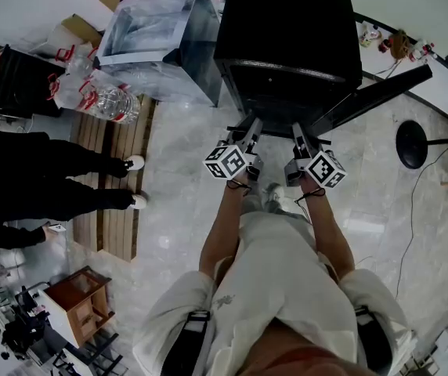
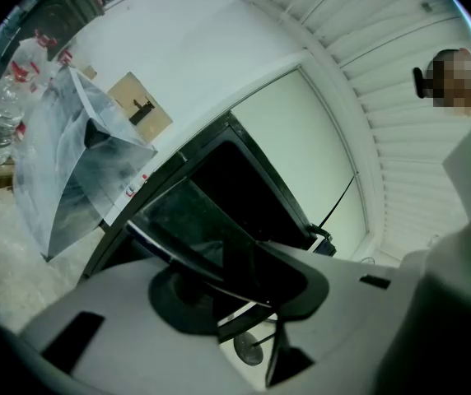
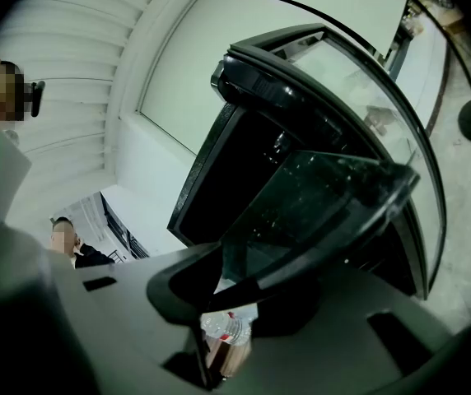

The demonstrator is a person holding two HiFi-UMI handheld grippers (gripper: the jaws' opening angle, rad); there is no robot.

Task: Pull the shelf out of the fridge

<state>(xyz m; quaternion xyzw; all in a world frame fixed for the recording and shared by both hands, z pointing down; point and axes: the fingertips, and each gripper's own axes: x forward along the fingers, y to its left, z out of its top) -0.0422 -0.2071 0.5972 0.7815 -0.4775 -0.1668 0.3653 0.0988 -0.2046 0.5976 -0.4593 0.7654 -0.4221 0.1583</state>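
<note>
I stand over a small black fridge (image 1: 287, 30) on the pale stone floor (image 1: 185, 233), its door (image 1: 381, 92) swung open to my right. Both my arms reach down to the fridge's open front, side by side and close together.

My left gripper (image 1: 250, 128) is clamped on the front edge of the dark glass shelf (image 2: 190, 212); in the left gripper view the jaws are pressed together on the pane, which runs from the gripper (image 2: 248, 282) back into the black cavity. My right gripper (image 1: 298, 134) is likewise clamped on the same front edge further to the right, and in the right gripper view the shelf (image 3: 326, 192) fills the space above the gripper (image 3: 235, 274), its pane slanting away toward the fridge body (image 3: 227, 171). From the head view I cannot make out the shelf itself; my grippers cover the spot where it sits.

To the left of the fridge stands a clear plastic box (image 1: 153, 37), just beside it. Further left a cluster of water bottles (image 1: 99, 92) rests at the end of a wooden pallet (image 1: 114, 202). A person in dark clothes and white shoes (image 1: 134, 163) stands on that pallet. A round black stand base (image 1: 412, 143) lies on the floor to the right, well apart from the fridge
</note>
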